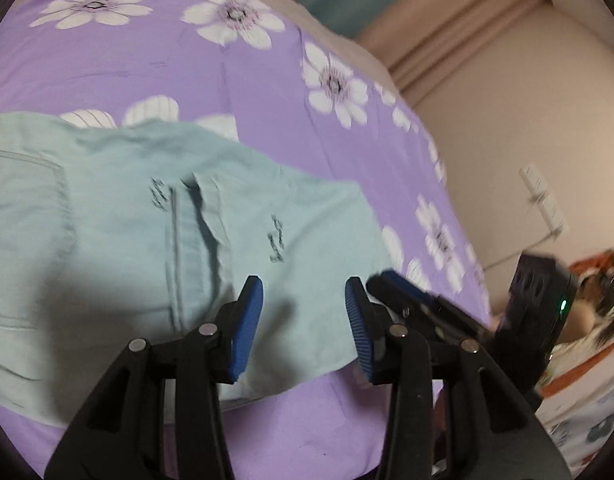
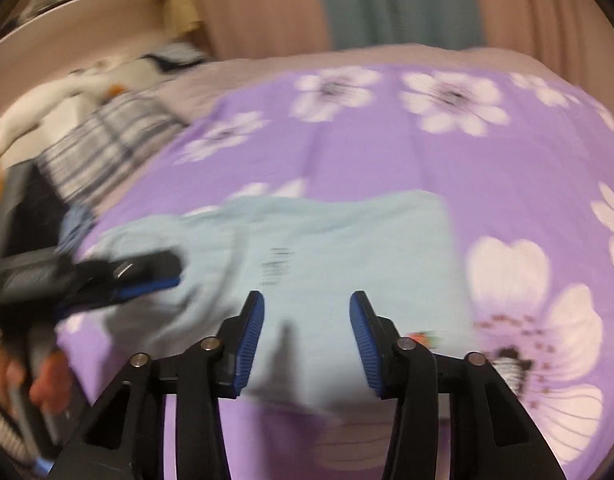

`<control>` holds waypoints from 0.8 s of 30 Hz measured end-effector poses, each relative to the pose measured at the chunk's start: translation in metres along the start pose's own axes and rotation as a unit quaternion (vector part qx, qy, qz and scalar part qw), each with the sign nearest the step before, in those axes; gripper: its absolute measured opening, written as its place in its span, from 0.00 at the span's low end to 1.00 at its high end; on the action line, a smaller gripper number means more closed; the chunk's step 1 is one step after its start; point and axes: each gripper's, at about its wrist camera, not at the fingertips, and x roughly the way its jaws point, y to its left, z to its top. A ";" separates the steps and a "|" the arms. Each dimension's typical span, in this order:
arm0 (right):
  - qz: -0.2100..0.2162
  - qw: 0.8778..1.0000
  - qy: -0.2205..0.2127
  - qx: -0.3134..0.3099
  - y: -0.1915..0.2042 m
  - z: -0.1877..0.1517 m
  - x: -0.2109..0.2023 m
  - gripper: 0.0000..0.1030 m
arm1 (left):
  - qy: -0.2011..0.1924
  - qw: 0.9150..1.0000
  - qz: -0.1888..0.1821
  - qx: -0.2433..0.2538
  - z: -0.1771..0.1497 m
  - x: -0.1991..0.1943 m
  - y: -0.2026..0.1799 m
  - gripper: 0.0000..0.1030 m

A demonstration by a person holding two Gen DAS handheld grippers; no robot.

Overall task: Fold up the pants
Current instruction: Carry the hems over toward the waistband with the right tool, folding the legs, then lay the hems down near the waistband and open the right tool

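Pale green pants (image 1: 119,216) lie folded on a purple flowered bedsheet (image 1: 147,64). In the left wrist view my left gripper (image 1: 303,328) is open and empty, hovering over the pants' near right edge. The other gripper (image 1: 411,296) shows just to its right, its fingers close together near the pants' right corner. In the blurred right wrist view the pants (image 2: 347,248) lie ahead, my right gripper (image 2: 307,340) is open and empty above their near edge, and the left gripper (image 2: 143,280) reaches in from the left over the pants.
The bedsheet (image 2: 427,152) covers the bed. Striped and white clothes (image 2: 107,136) are piled at the far left. Curtains (image 1: 447,32) and a wall stand beyond the bed. Orange and patterned fabric (image 1: 587,380) lies off the bed's right side.
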 end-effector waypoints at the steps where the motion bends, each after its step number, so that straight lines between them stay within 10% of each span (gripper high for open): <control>1: -0.008 1.000 0.003 0.004 -0.006 -0.002 0.001 0.31 | 0.007 1.000 0.008 -0.002 -0.002 0.006 0.001 0.36; 8: -0.063 0.993 0.064 -0.075 0.010 -0.015 0.026 0.09 | 0.014 0.998 0.056 -0.035 -0.023 0.001 0.038 0.15; 13: 0.023 0.991 0.038 -0.128 0.049 0.000 0.017 0.09 | 0.011 0.998 0.051 -0.027 -0.026 -0.005 0.041 0.15; 24: 0.093 0.977 0.156 -0.108 0.081 0.042 0.125 0.09 | 0.012 0.998 0.038 -0.040 -0.026 -0.006 0.046 0.15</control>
